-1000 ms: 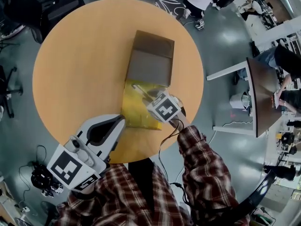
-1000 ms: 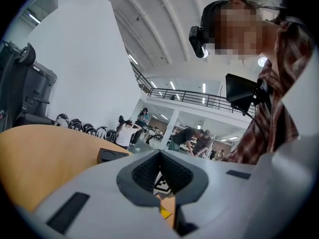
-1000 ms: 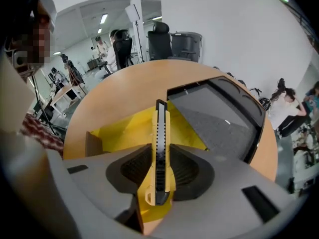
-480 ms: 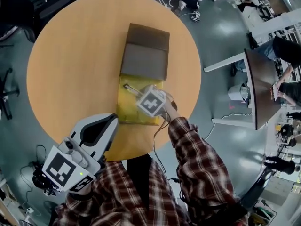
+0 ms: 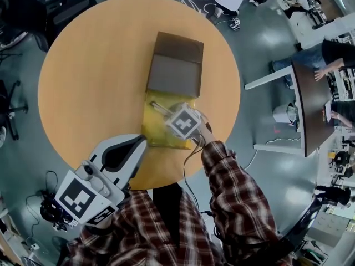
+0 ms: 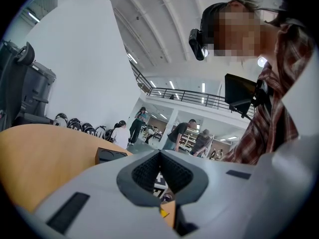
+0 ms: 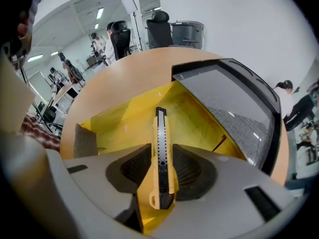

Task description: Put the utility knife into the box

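An open box (image 5: 157, 133) with a yellow inside lies mid-table, its grey lid (image 5: 173, 73) folded back on the far side. My right gripper (image 5: 169, 115) hovers over the yellow tray, shut on a yellow utility knife (image 5: 157, 105) whose tip points toward the lid. In the right gripper view the knife (image 7: 160, 156) stands between the jaws of the right gripper (image 7: 160, 151), above the box floor (image 7: 124, 118) and beside the lid (image 7: 234, 103). My left gripper (image 5: 137, 142) is at the table's near edge, and in its own view the left gripper (image 6: 159, 153) is shut on nothing.
The round wooden table (image 5: 94, 82) is bare apart from the box. Around it are an office chair (image 5: 8, 104) at the left, a desk (image 5: 310, 110) with seated people at the right, and people (image 6: 137, 126) standing far off.
My right gripper has moved a little left with the knife, from the box's right edge to above the yellow tray. The left gripper has stayed where it was.
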A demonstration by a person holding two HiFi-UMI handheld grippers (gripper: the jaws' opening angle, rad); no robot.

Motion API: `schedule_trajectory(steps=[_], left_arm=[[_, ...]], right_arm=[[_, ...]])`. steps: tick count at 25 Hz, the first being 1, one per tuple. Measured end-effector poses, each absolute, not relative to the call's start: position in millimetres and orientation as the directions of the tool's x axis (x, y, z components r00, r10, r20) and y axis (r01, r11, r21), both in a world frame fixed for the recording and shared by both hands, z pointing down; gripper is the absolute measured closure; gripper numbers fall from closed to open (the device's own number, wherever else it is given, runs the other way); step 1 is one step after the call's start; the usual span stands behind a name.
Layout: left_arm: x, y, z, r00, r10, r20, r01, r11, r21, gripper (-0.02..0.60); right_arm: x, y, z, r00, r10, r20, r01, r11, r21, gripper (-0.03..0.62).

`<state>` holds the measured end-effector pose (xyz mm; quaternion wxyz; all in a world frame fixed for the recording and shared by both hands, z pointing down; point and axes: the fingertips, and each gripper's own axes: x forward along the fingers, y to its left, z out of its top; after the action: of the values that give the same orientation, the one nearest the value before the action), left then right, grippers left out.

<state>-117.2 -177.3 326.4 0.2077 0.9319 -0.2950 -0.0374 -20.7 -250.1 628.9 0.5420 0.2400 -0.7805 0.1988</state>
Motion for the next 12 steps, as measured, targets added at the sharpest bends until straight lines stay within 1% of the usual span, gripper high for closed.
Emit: schedule_trajectory(steps=[2, 5, 8, 12], left_arm=[[-116.3, -175.8, 324.0, 0.823, -0.566, 0.047, -0.534, -0.743, 0.404, 0.571], [-116.2, -175.7, 319.4, 0.824, -0.566, 0.035, -0.532, -0.751, 0.391, 0.571], [-113.4, -177.0, 310.5, 0.829, -0.559, 0.019, -0.525, -0.767, 0.369, 0.571], [-107.1, -175.4, 294.4, 0.843, -0.538, -0.007, -0.505, -0.794, 0.338, 0.571]], right_arm=[[-18.8, -245.9, 621.1, -0.332, -0.165, 0.929, -0.629, 0.773, -0.088, 0.470], [-23.8, -257.2, 588.7, -0.425, -0.258, 0.868, -0.683, 0.720, -0.120, 0.468], [-26.9, -262.9, 540.9, -0.522, -0.359, 0.774, -0.731, 0.656, -0.188, 0.470], [-31.2, -259.2, 461.3, -0.612, -0.500, 0.613, -0.741, 0.634, -0.223, 0.470]])
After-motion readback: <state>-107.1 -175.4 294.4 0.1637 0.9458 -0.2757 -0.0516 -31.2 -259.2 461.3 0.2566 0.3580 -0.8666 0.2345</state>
